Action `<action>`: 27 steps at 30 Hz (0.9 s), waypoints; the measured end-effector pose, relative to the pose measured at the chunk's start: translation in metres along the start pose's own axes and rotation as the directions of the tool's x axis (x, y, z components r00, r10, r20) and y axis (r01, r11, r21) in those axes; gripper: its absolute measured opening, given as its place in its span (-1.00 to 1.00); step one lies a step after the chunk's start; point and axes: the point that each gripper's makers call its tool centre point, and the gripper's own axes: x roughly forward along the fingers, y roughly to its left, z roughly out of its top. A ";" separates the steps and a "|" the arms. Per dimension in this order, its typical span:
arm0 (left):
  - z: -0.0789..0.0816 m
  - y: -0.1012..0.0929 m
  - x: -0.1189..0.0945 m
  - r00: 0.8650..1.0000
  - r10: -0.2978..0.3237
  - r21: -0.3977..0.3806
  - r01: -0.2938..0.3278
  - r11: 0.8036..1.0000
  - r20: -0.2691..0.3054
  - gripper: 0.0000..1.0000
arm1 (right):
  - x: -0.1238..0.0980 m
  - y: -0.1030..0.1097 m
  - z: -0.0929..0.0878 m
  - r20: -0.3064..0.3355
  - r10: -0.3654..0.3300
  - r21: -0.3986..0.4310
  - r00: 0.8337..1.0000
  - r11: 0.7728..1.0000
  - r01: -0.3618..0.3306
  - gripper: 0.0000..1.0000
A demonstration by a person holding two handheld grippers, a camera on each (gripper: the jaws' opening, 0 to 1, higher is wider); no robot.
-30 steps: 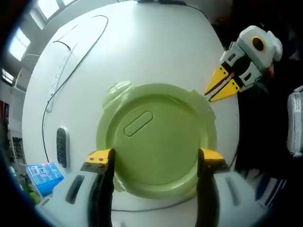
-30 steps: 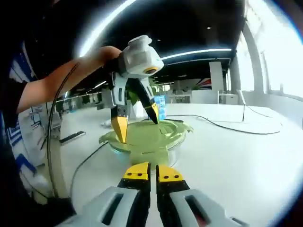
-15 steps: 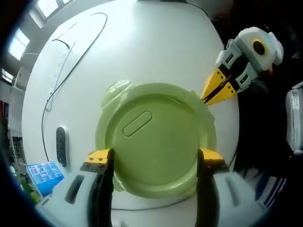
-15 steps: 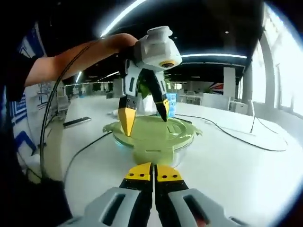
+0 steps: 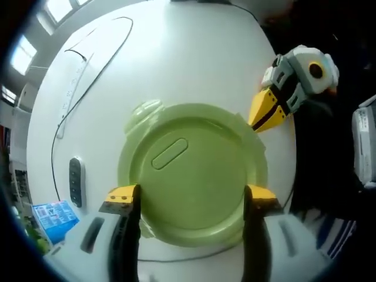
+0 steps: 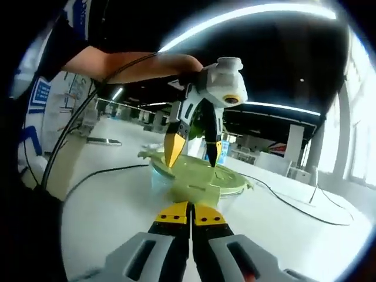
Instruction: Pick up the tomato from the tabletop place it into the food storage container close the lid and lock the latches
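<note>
Lid (image 5: 194, 173) lies flat on the container (image 6: 176, 181), its latch tabs splayed outward, so I judge the closing done and the latching the step in hand. The tomato I cannot see; I take it to be under the lid. Over the last second my right gripper (image 5: 265, 113) has slid in toward the lid's rim, and its yellow tips now sit just at the tab (image 5: 245, 122) there, jaws pressed together on nothing. That reads as lining up to push the tab down. My left gripper (image 5: 191, 195) has stayed put above the lid, jaws spread wide to either side of it, gripping nothing. The left gripper view looks straight down — round lid, tabs, a cable (image 5: 88, 64) and a remote (image 5: 75, 182) on the table (image 5: 188, 59). The right gripper view comes in low from the side — it gives the clear container wall under the lid and my left gripper (image 6: 192, 154) hanging over it.
</note>
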 end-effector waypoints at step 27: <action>-0.001 0.013 0.000 1.000 -0.011 0.011 0.011 1.000 -0.011 0.17 | 0.007 -0.003 -0.001 0.053 0.007 -0.050 0.999 0.999 -0.004 -1.00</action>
